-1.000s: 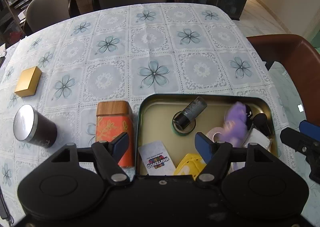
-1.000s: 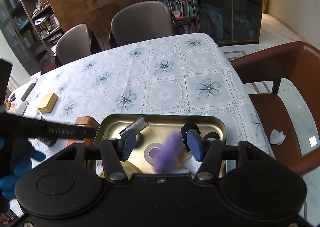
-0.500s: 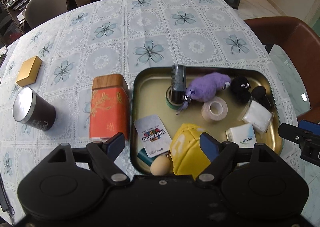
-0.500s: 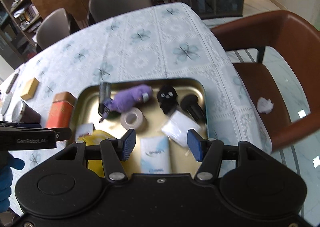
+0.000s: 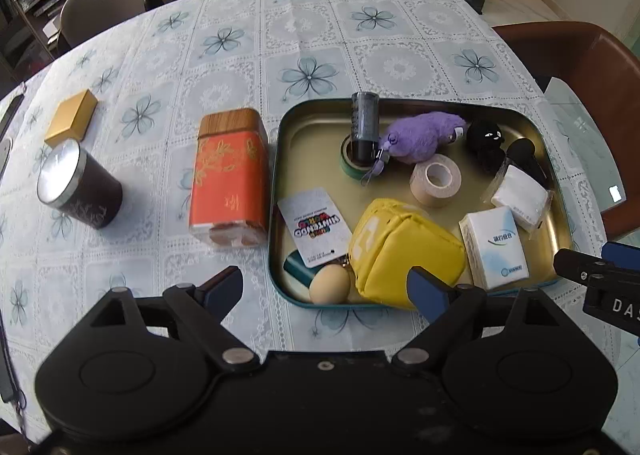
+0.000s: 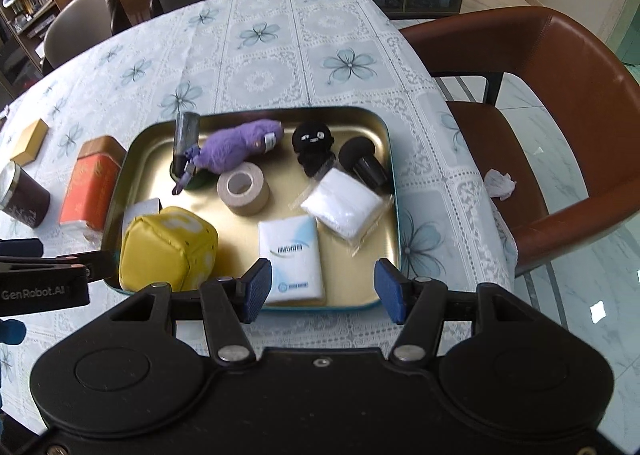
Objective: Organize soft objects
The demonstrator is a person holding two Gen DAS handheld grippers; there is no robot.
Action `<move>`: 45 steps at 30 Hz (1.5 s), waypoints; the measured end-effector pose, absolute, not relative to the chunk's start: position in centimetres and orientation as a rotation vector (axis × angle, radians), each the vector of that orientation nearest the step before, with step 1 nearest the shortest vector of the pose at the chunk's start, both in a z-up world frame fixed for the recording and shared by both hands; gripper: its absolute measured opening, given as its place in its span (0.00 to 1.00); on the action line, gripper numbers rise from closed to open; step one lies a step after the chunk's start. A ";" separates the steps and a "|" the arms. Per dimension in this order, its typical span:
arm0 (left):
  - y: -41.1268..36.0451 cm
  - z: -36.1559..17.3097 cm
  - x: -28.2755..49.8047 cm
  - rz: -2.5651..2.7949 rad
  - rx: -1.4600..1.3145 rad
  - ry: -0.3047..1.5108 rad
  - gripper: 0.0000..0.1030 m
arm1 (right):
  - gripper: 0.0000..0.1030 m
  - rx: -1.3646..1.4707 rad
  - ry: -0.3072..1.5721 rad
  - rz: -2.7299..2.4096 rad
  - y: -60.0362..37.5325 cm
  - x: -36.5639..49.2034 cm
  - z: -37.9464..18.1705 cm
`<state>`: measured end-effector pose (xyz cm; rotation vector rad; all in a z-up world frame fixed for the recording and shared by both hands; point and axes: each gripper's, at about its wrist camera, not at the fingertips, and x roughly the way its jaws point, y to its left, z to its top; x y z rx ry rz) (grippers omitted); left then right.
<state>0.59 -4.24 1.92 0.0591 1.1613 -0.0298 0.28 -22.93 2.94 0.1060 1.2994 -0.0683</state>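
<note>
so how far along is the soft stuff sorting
Nothing looks sorted yet: the purple plush, black plush and yellow cube all lie in the tray among hard items. Nothing is in hand; the left gripper, just widened, and right gripper are open and empty. All picking remains.

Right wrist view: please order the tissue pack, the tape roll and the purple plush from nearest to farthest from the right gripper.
1. Tissue pack, tray front, just ahead of the right gripper.
2. Tape roll, tray middle.
3. Purple plush, tray back, left.
</note>
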 end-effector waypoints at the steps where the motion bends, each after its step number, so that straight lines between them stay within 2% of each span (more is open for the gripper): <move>1: -4.1 1.9 0.4 -0.028 0.054 1.161 0.86 | 0.55 0.103 1.303 -0.070 -22.8 0.2 2.9; 45: -4.1 1.5 -1.7 -0.022 0.065 1.172 0.89 | 0.55 0.113 1.315 -0.140 -22.5 -1.0 3.2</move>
